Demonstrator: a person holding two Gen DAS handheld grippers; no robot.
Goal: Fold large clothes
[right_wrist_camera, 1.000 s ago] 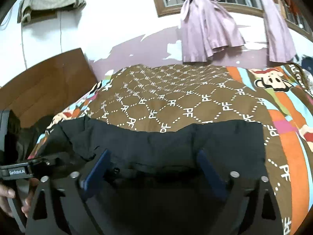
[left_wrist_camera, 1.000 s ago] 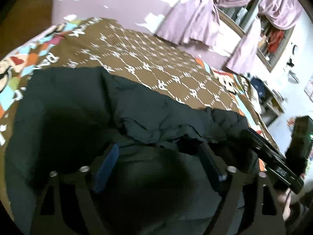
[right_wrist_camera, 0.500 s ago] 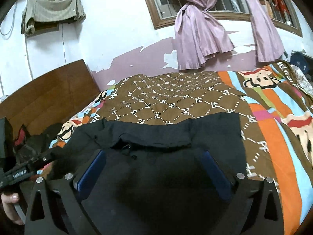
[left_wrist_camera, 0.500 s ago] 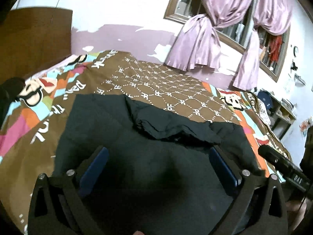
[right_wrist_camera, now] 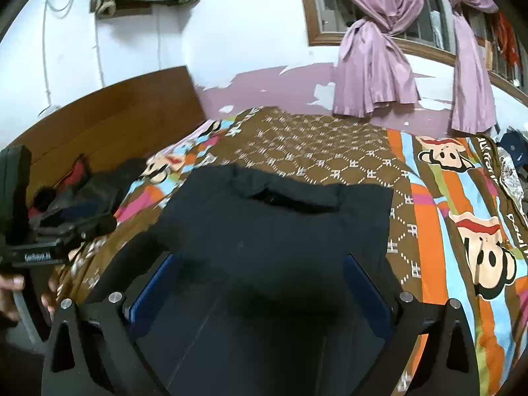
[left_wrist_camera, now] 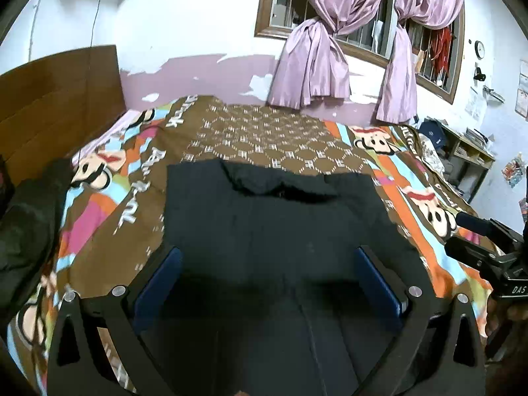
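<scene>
Both wide-open hand-held grippers, left (left_wrist_camera: 267, 280) and right (right_wrist_camera: 260, 283), have risen above the black garment (left_wrist_camera: 274, 217); "DAS" lettering (left_wrist_camera: 518, 289) reads.

"DAS" shows on the right gripper (left_wrist_camera: 505, 283); "PF" monograms cover the bedspread (right_wrist_camera: 316, 151).

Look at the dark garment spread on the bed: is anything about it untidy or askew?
Yes. Along the far edge of the black garment, a strip of fabric is bunched and rumpled instead of flat. The rest lies fairly smooth on the patterned bedspread.
</scene>
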